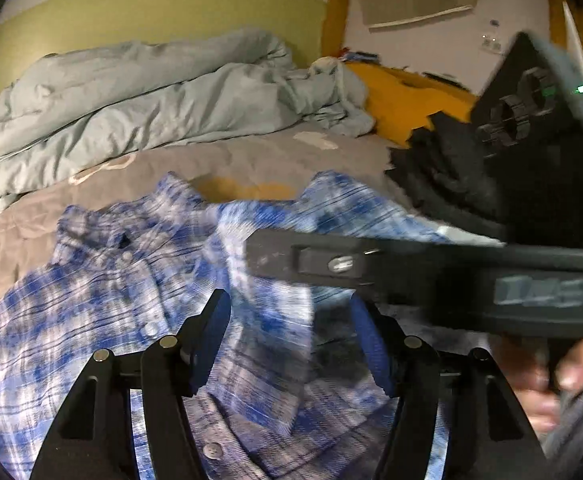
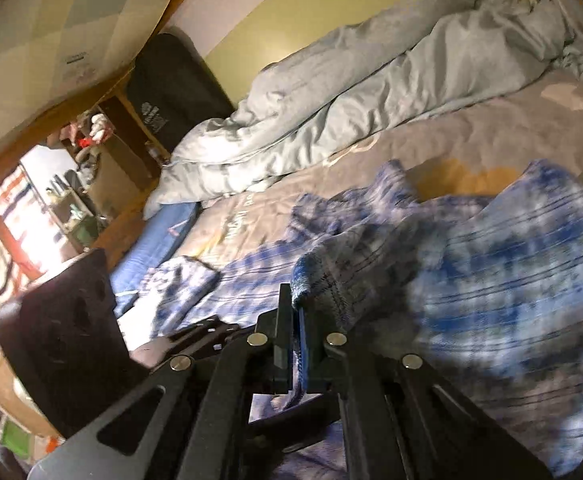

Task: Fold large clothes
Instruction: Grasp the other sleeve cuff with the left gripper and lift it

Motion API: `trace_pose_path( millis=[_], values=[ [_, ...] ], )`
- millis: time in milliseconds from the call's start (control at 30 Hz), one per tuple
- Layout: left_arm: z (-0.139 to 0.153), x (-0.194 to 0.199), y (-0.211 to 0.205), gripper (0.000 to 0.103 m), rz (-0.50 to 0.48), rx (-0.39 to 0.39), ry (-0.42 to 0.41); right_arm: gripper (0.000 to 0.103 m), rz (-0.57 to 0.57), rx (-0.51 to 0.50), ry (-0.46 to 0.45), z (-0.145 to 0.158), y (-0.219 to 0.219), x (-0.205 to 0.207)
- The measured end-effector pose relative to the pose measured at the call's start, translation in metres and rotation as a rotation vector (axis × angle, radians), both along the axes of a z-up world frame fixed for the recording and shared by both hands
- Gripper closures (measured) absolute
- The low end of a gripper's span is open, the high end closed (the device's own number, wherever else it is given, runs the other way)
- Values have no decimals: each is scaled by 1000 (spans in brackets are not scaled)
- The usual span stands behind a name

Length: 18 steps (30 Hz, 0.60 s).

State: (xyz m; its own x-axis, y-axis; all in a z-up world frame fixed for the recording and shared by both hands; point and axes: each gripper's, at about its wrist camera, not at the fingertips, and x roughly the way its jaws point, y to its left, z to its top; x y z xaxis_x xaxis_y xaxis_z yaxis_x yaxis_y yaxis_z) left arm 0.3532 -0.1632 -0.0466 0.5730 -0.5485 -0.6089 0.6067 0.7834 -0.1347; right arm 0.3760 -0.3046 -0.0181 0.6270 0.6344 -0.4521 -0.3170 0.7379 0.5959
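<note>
A blue and white plaid shirt (image 1: 103, 296) lies buttons up on the grey bed sheet (image 1: 251, 160), its collar toward the far side. My left gripper (image 1: 289, 300) hovers over the shirt's front, open, with cloth below its blue pads but nothing pinched. The right gripper (image 1: 251, 258) reaches across from the right in the left wrist view, with a hand (image 1: 539, 380) on its grip. In the right wrist view my right gripper (image 2: 293, 294) is shut on a raised fold of the plaid shirt (image 2: 491, 272), and the cloth trails down between its fingers.
A rumpled pale blue duvet (image 1: 139, 100) fills the far side of the bed. Dark clothes (image 1: 443, 160) and an orange cloth (image 1: 403, 96) lie at the right. A black bag (image 2: 171, 80) and cluttered shelves (image 2: 71, 200) stand beyond the bed's left edge.
</note>
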Motion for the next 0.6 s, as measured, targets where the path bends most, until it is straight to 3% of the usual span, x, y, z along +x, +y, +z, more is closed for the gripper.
trace_pose_path(
  millis=[33,67,133,167,267,333,400,500,600],
  values=[
    [-3,3,1,42,21,13,10,101,5,8,-5,0,1,-1],
    [-7,8,4,62,55,28,20,101,7,6,-14,3,4,-3],
    [-9,16,15,86,108,21,24,98,-23,-34,-36,8,2,-8],
    [-6,18,21,91,130,1,20,96,-55,-74,-51,11,1,-10],
    [11,22,56,94,233,-120,-12,86,-201,-221,-96,19,-9,-17],
    [25,25,86,94,303,-222,-19,71,-302,-307,-111,23,-19,-18],
    [28,32,107,94,369,-249,13,64,-412,-392,-67,22,-33,-16],
    [13,49,121,94,491,-170,99,64,-548,-496,74,3,-56,-2],
    [-9,62,119,94,519,-100,176,60,-609,-546,220,-24,-81,13]
  ],
)
